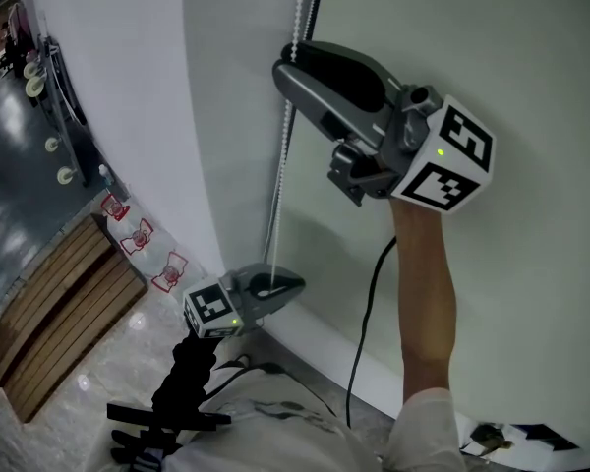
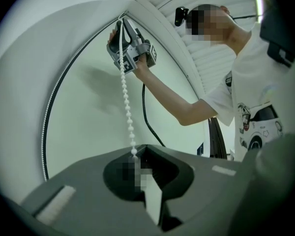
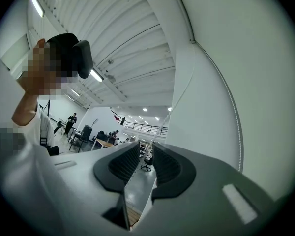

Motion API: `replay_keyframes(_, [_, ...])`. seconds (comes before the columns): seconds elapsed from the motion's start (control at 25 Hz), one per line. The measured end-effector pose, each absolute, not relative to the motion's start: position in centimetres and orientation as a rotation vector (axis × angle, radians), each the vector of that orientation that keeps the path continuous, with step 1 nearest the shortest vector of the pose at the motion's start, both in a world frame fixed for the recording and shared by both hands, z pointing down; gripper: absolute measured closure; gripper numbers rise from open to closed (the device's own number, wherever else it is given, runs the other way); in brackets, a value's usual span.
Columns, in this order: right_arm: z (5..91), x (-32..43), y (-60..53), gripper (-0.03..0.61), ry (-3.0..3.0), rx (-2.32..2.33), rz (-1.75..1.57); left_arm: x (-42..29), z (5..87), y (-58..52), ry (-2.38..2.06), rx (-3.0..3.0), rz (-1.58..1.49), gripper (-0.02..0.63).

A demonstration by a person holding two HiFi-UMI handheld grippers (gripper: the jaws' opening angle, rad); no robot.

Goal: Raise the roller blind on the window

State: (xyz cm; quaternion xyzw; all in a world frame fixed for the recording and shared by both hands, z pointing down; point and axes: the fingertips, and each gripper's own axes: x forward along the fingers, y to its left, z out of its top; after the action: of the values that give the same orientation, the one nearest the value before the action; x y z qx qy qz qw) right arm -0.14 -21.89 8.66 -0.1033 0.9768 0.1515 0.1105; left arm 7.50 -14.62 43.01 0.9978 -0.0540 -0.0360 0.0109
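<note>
Head view: the bead chain (image 1: 280,165) is hanging down the frame's centre. Left gripper view: the left tongs (image 2: 137,154) are clamping its lower end. Right gripper view: the right tongs (image 3: 146,154) are standing slightly apart around the chain, not pressing it, so a pull now would probably be sliding over the beads.

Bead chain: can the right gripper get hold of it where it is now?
Likely yes. The right gripper is up at the bead chain, which seems to run between its parted jaws, with nothing blocking.

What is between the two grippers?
A white bead chain stretches from the right gripper down to the left gripper, as the head view shows.
</note>
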Motion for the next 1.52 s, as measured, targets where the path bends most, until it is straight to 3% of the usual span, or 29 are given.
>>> replay_keyframes(0.2, [8.3, -0.4, -21.8, 0.524, 2.863, -0.282, 0.395, 7.7, 43.2, -14.5, -0.159, 3.116, -0.097, 0.617])
replay_keyframes(0.28, [8.4, -0.4, -21.9, 0.57, 2.865, -0.279, 0.353, 7.7, 43.4, -14.5, -0.157, 3.115, -0.091, 0.615])
replay_keyframes(0.52, [9.0, -0.8, -21.8, 0.574, 2.919, -0.219, 0.18, 7.5, 43.6, -14.6, -0.161, 3.102, -0.084, 0.615])
replay_keyframes(0.96, [9.6, -0.1, -21.0, 0.575, 2.977, -0.216, 0.171, 7.4, 43.8, -15.1, -0.166, 3.093, -0.085, 0.615])
replay_keyframes(1.52, [17.3, -0.4, -20.6, 0.575, 3.1, -0.279, 0.096, 6.4, 40.2, -16.6, -0.206, 3.095, -0.184, 0.615])
